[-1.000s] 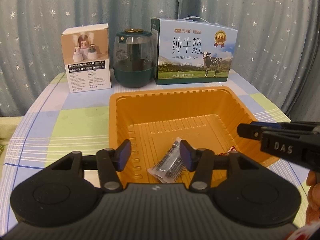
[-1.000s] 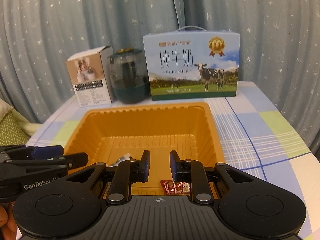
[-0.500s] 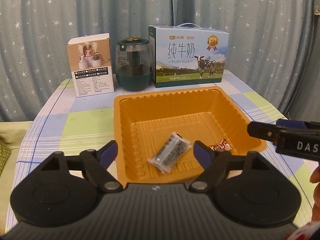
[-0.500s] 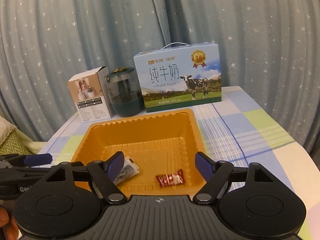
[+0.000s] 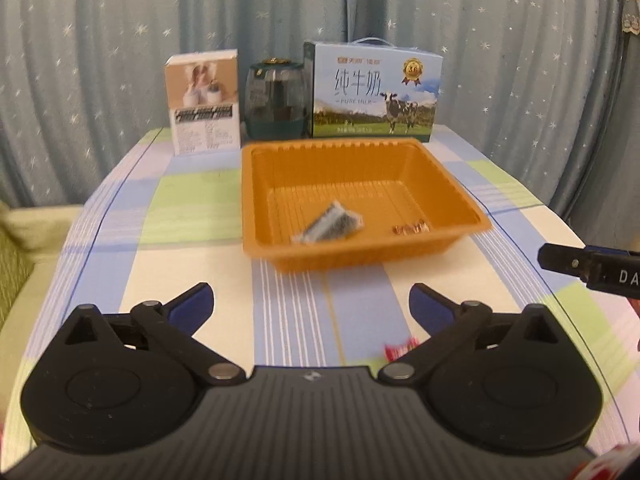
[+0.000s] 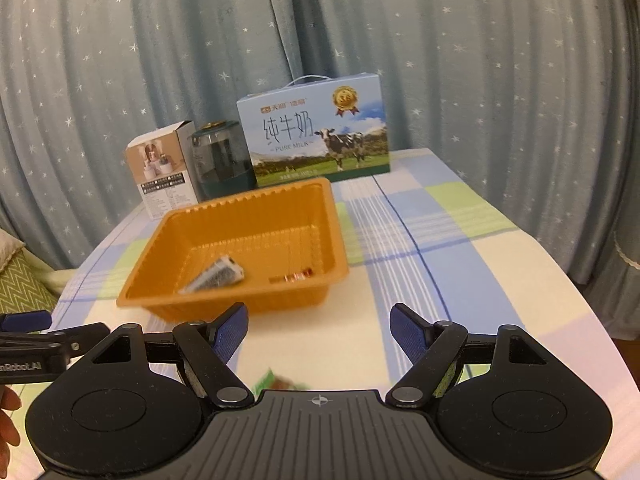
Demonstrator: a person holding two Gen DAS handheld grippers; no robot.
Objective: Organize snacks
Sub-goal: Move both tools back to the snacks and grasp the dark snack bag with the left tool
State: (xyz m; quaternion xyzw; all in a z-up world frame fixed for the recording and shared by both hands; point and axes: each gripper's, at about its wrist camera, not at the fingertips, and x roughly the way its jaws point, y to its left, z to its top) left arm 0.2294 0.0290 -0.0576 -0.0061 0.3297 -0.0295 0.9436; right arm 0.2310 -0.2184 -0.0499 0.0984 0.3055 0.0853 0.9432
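An orange tray [image 5: 256,184] [image 6: 152,256] sits mid-table. In it lie a dark clear-wrapped snack [image 5: 330,224] [image 6: 214,274] and a small red candy [image 5: 410,228] [image 6: 292,278]. My left gripper [image 5: 312,304] is open and empty, over the tablecloth in front of the tray. A red-wrapped snack [image 5: 400,348] lies by its right finger. My right gripper [image 6: 318,326] is open and empty, near the tray's front right. A green-wrapped snack [image 6: 276,382] lies just under it. The right gripper's tip shows in the left wrist view [image 5: 576,266].
At the table's back stand a white box [image 5: 204,100], a dark green jar [image 5: 276,100] and a milk carton [image 5: 374,92]. Curtains hang behind. A checked cloth [image 6: 460,260] covers the table; its edge curves on the right. A cushion [image 6: 20,280] sits left.
Both grippers have opened wide and pulled back out of the tray toward the table's front. The dark snack and red candy stay in the tray.
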